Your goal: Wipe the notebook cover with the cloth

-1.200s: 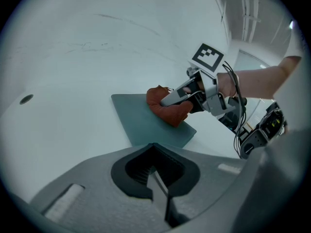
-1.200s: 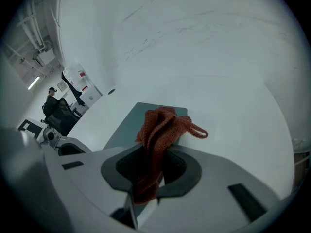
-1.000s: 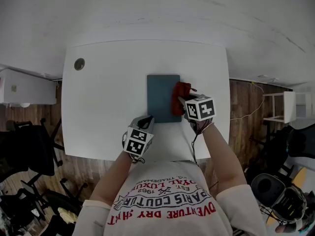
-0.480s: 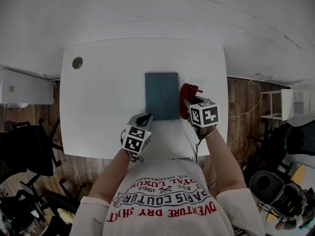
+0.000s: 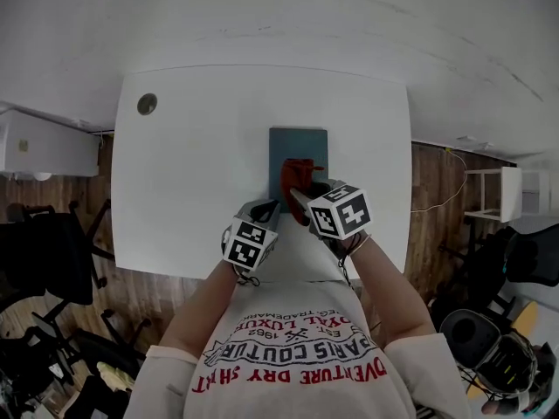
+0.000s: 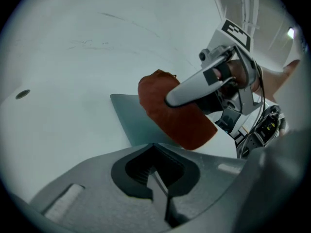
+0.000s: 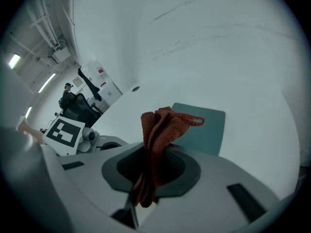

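Right gripper view shows the right claw [image 7: 148, 183] pinching the cloth [image 7: 163, 125], seemingly touching the notebook [image 7: 206, 127]; left claw [image 6: 158, 181] pressed together.

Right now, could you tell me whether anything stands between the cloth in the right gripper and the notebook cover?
Nothing visible does. The right gripper holds the red cloth over the near half of the notebook, whose cover is otherwise bare. The left gripper, shut and empty, sits at its near left corner.
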Motion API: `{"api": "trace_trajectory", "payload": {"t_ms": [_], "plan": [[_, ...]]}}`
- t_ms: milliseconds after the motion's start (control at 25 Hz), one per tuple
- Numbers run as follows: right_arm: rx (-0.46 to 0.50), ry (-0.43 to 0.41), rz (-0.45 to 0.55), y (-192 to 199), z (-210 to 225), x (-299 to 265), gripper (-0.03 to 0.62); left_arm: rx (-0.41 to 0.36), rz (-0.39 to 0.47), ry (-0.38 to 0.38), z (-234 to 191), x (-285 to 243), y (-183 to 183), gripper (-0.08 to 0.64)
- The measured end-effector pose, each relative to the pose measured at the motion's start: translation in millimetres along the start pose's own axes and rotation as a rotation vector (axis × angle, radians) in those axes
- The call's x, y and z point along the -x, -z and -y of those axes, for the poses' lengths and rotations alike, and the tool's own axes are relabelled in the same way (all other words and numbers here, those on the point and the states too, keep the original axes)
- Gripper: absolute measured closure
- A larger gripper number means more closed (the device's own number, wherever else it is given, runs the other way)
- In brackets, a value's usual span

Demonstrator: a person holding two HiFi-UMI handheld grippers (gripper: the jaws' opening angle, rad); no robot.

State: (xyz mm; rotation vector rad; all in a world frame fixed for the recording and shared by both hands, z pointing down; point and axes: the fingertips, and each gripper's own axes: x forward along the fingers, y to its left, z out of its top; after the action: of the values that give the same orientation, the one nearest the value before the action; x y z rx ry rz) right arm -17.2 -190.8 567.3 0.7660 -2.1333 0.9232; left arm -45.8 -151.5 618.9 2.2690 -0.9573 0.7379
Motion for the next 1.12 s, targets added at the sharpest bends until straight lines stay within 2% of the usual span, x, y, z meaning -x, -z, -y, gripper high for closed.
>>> {"api": "trace_trajectory", "payload": {"t_ms": [120,280,480,760,1120], "plan": [[0.014,-0.047,-0.069,15,-17,-19,0.518,-0.001,0.000,0.006,-1,1,0,0.550],[0.013,-0.051,-0.112,24,-22,-40,0.520,-0.011,0.000,0.004,-1,1,0,0.550],[-0.040,-0.049,-0.082,25,-13,-51,0.518,-0.009,-0.001,0.005,-3,2,0,0.550],[0.012,0.003,-0.018,29,-2,-51,0.520,-0.006,-0.001,0.007,-2,1,1,0.550],[-0.011,0.007,-0.011,33,5,-45,0.520,0.014,0.006,0.005,-2,1,0,0.549]]}}
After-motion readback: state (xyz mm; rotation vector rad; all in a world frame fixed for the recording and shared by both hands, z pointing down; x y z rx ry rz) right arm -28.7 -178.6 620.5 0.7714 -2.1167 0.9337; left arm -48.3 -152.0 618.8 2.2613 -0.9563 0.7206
